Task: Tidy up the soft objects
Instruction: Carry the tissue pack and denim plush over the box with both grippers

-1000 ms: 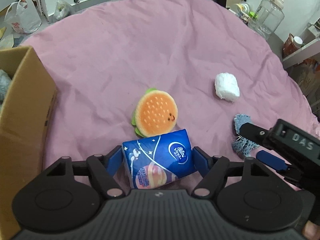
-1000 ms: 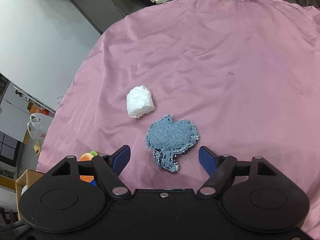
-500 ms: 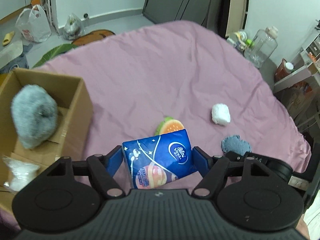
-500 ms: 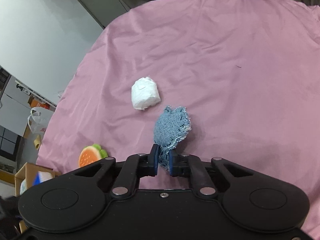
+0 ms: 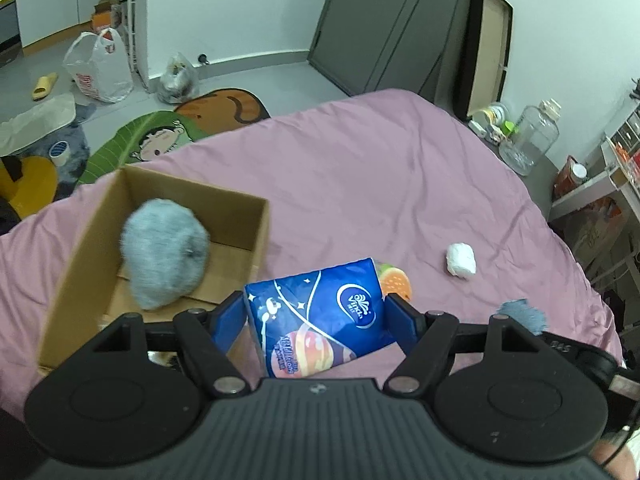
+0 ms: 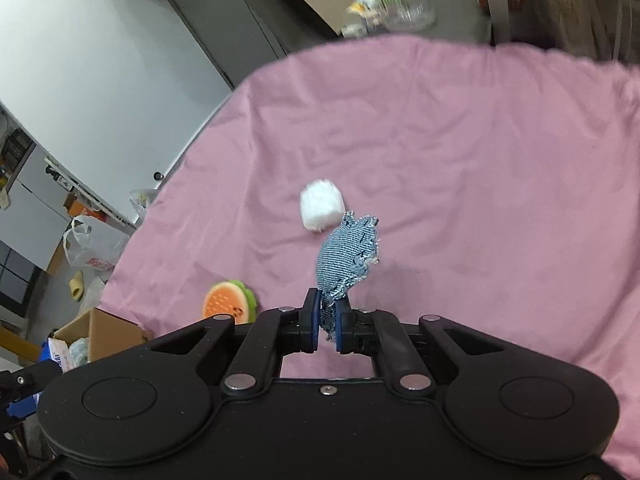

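Observation:
My left gripper (image 5: pixel 316 320) is shut on a blue tissue pack (image 5: pixel 320 320) and holds it above the pink sheet, just right of an open cardboard box (image 5: pixel 260 232). A grey fluffy ball (image 5: pixel 164 252) lies in the box. My right gripper (image 6: pixel 328 320) is shut on a frayed denim patch (image 6: pixel 348 256), lifted off the sheet; it also shows in the left wrist view (image 5: pixel 522 314). A burger plush (image 6: pixel 228 300) and a white wad (image 6: pixel 322 210) lie on the sheet; both also show in the left wrist view, the burger plush (image 5: pixel 396 284) and the white wad (image 5: pixel 460 260).
The pink sheet (image 5: pixel 360 168) covers a bed. A clear jar (image 5: pixel 528 140) and small items stand past its far right edge. Bags (image 5: pixel 100 68) and mats (image 5: pixel 160 136) lie on the floor beyond the far left edge.
My left gripper has risen and swung left toward the box with the tissue pack. My right gripper shut on the denim patch and lifted it off the sheet.

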### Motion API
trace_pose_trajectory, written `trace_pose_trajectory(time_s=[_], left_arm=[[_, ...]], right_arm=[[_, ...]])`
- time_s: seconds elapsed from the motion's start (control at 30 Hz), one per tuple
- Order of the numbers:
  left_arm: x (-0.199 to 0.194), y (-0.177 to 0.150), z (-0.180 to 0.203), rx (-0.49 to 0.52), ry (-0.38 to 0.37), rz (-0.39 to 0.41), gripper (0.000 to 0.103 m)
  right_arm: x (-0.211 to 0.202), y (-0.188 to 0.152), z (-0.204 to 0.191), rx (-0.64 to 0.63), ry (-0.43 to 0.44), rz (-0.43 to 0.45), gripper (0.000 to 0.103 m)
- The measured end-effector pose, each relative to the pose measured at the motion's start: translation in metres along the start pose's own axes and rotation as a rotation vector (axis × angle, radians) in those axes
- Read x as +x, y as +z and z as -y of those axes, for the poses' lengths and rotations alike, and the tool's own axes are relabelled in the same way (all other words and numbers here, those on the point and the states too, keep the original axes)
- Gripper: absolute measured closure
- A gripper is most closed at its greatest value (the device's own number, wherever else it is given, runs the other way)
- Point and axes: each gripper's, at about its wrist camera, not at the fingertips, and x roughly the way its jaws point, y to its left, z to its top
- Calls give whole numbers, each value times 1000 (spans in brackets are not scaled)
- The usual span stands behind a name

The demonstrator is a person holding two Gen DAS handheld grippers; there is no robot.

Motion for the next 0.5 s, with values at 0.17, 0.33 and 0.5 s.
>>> trace_pose_trajectory(time_s=[0.17, 0.33, 0.5], left_arm=[[-20, 6, -20, -10, 1, 33, 29], [-36, 10, -39, -27, -5, 54, 29], [-52, 13, -56, -31, -5, 74, 29]], right_arm=[[-22, 2, -21, -30, 7, 34, 95], [-45, 2, -53, -93, 28, 65, 95], [-67, 2, -83, -149, 48, 91, 95]])
